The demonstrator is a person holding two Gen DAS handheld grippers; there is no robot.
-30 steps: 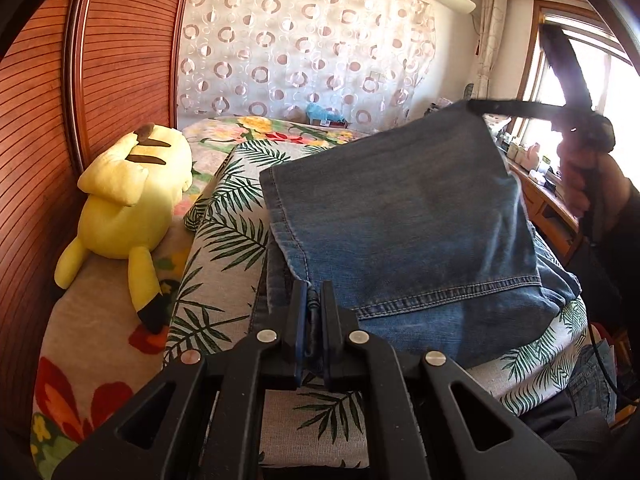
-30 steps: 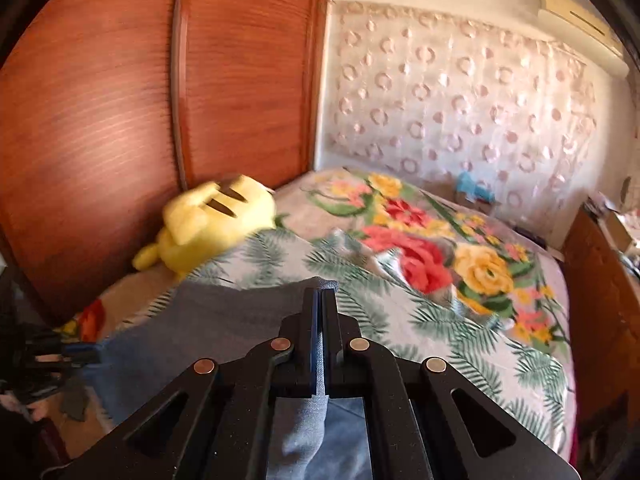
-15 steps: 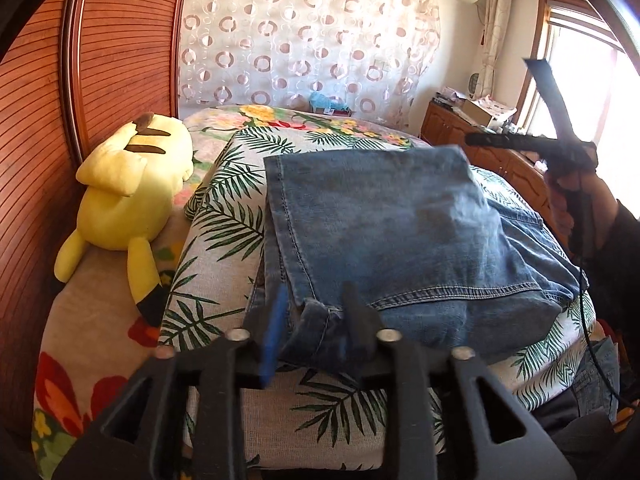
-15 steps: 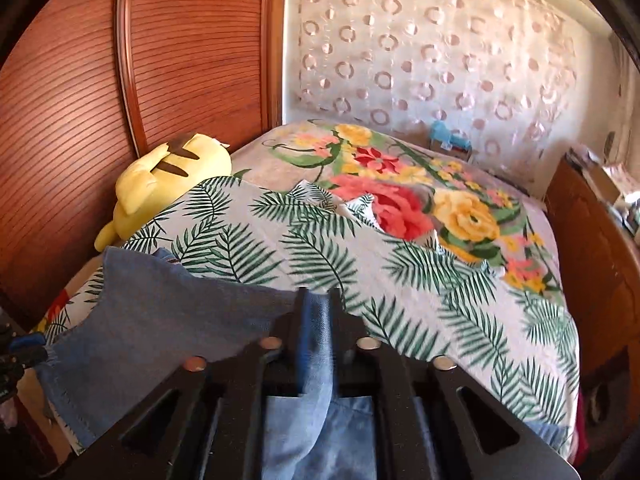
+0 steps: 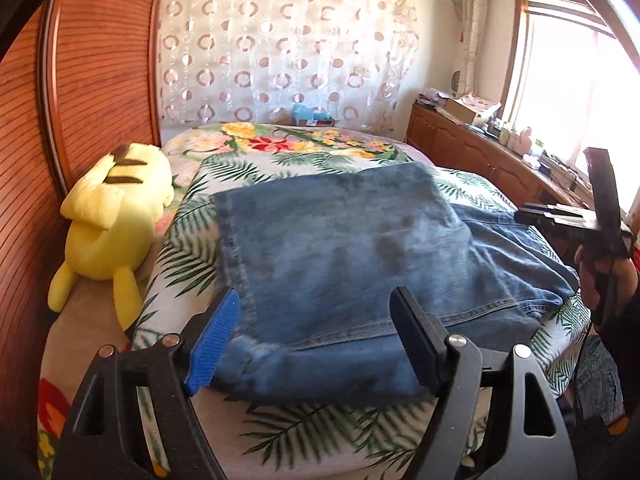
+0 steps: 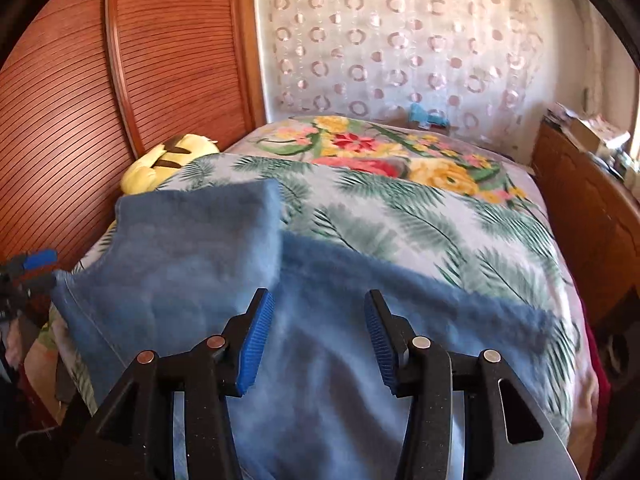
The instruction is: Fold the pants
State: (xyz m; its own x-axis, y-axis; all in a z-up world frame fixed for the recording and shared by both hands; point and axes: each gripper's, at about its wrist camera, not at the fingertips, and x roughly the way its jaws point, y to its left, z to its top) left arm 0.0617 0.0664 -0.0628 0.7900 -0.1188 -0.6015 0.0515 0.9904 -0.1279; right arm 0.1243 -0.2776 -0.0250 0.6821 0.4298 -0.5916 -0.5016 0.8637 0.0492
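Both claws stand wide open, gripping nothing. Left claw (image 5: 316,336) hovers over the near edge of the bed, its blue-padded finger (image 5: 212,344) at about 8 o'clock in its own view and the black one at 4 o'clock, with the hem end of the pants (image 5: 344,264) lying between and just beyond them. At 9 o'clock in that view a yellow plush toy (image 5: 112,224) lies slumped beside the ribbed wooden wardrobe door (image 5: 92,72), apart from the denim.

The pants are blue jeans, folded over on themselves and spread flat on the palm-leaf blanket (image 5: 192,240), which covers the near part of the bed (image 5: 280,144); a floral cover shows toward 12 o'clock, under a curtain with ring patterns (image 5: 280,52). The upper layer of denim reaches toward 12 o'clock, and a lower layer spreads out to 3 o'clock.

Right claw (image 6: 318,336) hangs above that same denim (image 6: 192,248) from the other side, both blue pads apart with cloth showing beneath the gap; whether the pads touch the fabric I cannot tell, as the view is blurred. In the left view this right claw appears at 3 o'clock, held in the person's right hand (image 5: 608,276). A wooden cabinet (image 5: 472,152) runs along the window wall at 2 o'clock.
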